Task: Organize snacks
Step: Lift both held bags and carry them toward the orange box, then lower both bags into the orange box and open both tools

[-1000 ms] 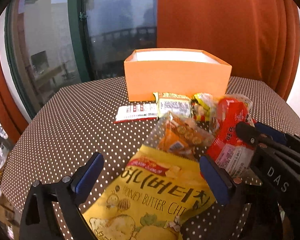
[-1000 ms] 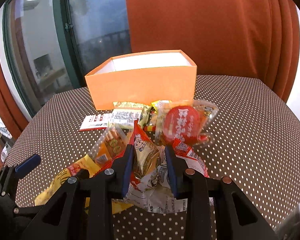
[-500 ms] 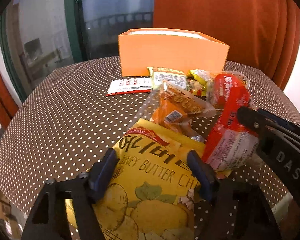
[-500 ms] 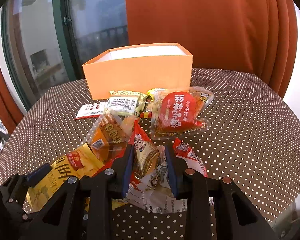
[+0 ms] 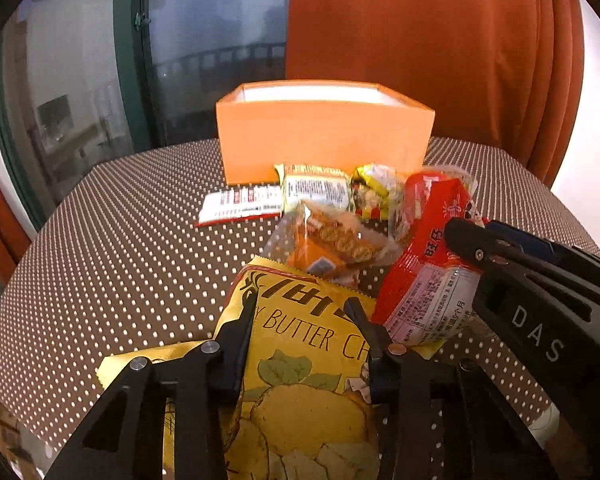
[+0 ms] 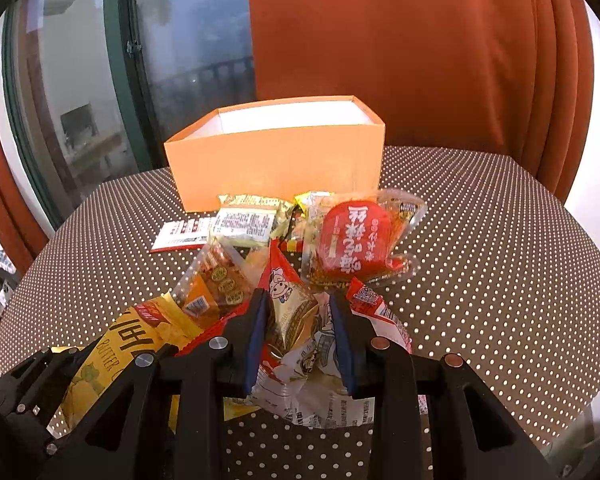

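My left gripper point(image 5: 302, 306) is closing on the yellow honey butter chip bag point(image 5: 300, 364), and its pads press into both sides of the bag's upper part. My right gripper point(image 6: 298, 304) is shut on a crumpled red-and-white snack bag point(image 6: 300, 344). In the left wrist view the same red bag point(image 5: 424, 284) hangs in the right gripper point(image 5: 500, 248), just right of the chip bag. An open orange box point(image 5: 324, 140) stands at the back of the dotted table point(image 5: 120, 260), apart from both grippers.
Between me and the box lie a clear pack of orange biscuits point(image 5: 332, 240), a flat white-and-red packet point(image 5: 240, 204), a green-yellow packet point(image 5: 316, 188), small yellow sweets point(image 5: 374, 188) and a round red pack point(image 6: 352, 236). A window and orange curtains stand behind.
The left gripper's jaws have gone from wide apart to clamped on the yellow chip bag, and it tilted slightly. The right gripper keeps its hold on the red bag without moving.
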A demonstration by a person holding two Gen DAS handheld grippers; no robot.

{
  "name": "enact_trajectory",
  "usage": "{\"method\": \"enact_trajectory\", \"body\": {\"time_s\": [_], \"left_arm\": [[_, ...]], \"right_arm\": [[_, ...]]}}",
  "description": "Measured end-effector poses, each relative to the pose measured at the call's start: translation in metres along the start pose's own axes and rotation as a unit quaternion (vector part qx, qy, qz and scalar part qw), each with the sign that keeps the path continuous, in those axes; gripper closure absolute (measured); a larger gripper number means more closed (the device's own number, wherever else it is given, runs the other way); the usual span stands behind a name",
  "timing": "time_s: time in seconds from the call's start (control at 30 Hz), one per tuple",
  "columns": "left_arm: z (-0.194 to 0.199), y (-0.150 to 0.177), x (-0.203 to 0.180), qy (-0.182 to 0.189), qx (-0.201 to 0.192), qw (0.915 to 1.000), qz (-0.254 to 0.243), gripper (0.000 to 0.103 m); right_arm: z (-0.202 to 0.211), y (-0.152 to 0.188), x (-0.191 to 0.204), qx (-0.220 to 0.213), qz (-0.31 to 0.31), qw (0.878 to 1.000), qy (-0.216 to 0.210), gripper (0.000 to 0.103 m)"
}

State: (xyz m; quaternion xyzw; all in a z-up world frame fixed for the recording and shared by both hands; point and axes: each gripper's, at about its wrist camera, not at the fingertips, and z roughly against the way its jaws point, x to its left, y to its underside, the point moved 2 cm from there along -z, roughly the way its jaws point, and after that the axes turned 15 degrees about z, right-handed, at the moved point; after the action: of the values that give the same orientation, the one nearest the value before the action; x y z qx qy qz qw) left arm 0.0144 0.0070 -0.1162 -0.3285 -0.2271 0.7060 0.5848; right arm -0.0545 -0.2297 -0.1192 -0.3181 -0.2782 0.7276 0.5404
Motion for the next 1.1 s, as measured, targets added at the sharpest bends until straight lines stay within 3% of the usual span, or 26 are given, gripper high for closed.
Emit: {"method": "enact_trajectory", "body": {"time_s": [0.7,1.1], "left_arm": [[0.032,-0.086,-0.034,0.033,-0.082,0.9961,-0.001,0.062],[0.021,-0.141,-0.048,0.027,-0.128,0.9914,-0.012,0.061]], "right_arm": [[0.035,-0.077,-0.025,-0.093,0.000,0.995,0.028,0.069],[0.028,-0.123,-0.037,-0.144,0.002,0.989,0.041,0.069]]}}
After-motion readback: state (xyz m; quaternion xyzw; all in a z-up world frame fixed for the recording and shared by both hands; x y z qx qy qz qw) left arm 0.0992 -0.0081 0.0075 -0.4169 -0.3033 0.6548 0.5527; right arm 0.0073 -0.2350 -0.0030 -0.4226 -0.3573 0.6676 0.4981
